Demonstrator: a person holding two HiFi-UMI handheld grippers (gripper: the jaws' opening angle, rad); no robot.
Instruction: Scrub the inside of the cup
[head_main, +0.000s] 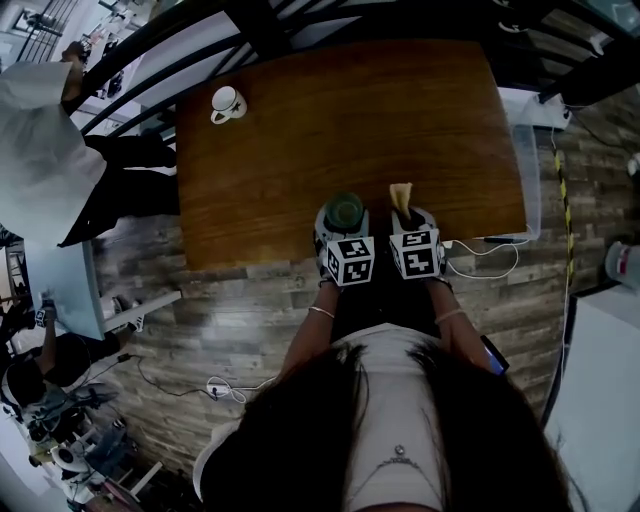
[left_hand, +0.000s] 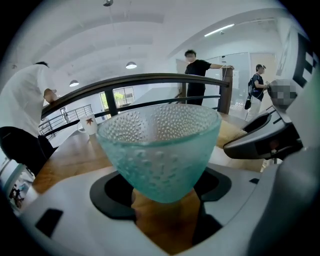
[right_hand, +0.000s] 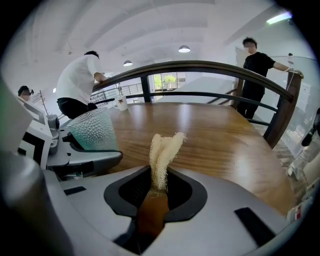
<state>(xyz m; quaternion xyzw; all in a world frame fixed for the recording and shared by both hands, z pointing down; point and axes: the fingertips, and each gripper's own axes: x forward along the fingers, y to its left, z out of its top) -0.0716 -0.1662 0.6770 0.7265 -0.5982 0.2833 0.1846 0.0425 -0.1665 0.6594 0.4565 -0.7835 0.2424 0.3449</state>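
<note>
A teal dimpled glass cup (left_hand: 159, 150) stands upright between the jaws of my left gripper (left_hand: 162, 192), which is shut on its lower part. In the head view the cup (head_main: 345, 210) sits over the table's near edge. Just to its right, my right gripper (head_main: 403, 215) is shut on a pale folded loofah sponge (right_hand: 164, 152), which sticks up out of the jaws. The sponge (head_main: 401, 196) is beside the cup and apart from it, outside its mouth. From the right gripper view the cup (right_hand: 93, 129) shows at the left, held in the left gripper.
The wooden table (head_main: 300, 150) stretches ahead, with a white mug (head_main: 228, 103) at its far left corner. A dark railing (right_hand: 200, 67) runs behind it, with people standing near it. White cables (head_main: 485, 262) lie on the floor at the right.
</note>
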